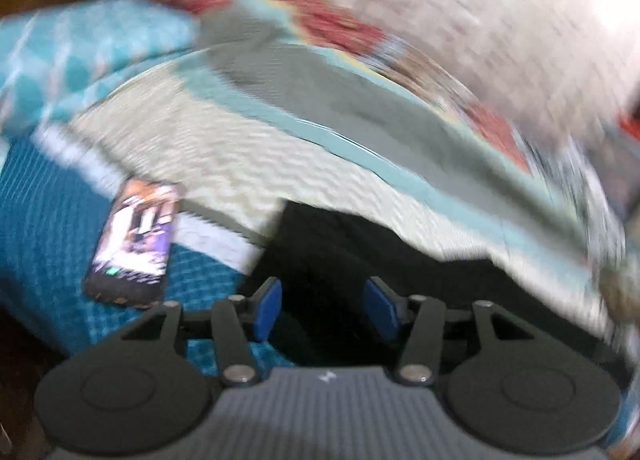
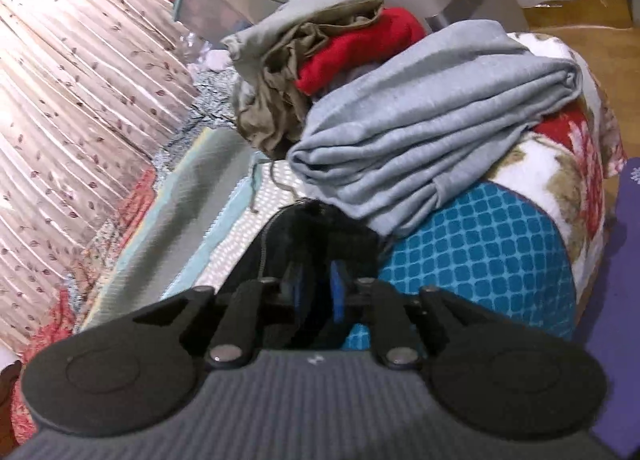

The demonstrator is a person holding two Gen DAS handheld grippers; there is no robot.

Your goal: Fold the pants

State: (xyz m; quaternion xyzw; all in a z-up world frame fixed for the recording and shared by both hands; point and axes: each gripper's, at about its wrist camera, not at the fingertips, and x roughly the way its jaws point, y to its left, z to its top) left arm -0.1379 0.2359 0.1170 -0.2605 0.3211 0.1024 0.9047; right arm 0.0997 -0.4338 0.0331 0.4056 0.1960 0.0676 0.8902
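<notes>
Grey ribbed body of my left gripper (image 1: pixel 322 308) fills the bottom of its view, blue pads (image 1: pixel 267 306) parted, nothing pinched: released. Right gripper (image 2: pixel 316 294) same body, pads only a little apart with dark cloth bunched around them; whether they press it I cannot tell.

Bed cover, teal checked quilt (image 2: pixel 480 244), takes most of the frame. Black pants (image 1: pixel 360 252), soft dark fabric, lie on it dead ahead at 12 o'clock from both tools, just past the left pads, right at the right pads. In the right view the long axis seems to run away from me toward 11 o'clock; a zip or seam edge (image 2: pixel 262 248) shows on the left side. Right hand is nearer. Shape otherwise unreadable, left view blurred.

Folded light grey garment (image 2: pixel 432 132) at 1 o'clock, touching the pants' far end. Phone, dark slab with lit screen (image 1: pixel 134 244), at 10 o'clock in the left view, beside the pants, apart.
</notes>
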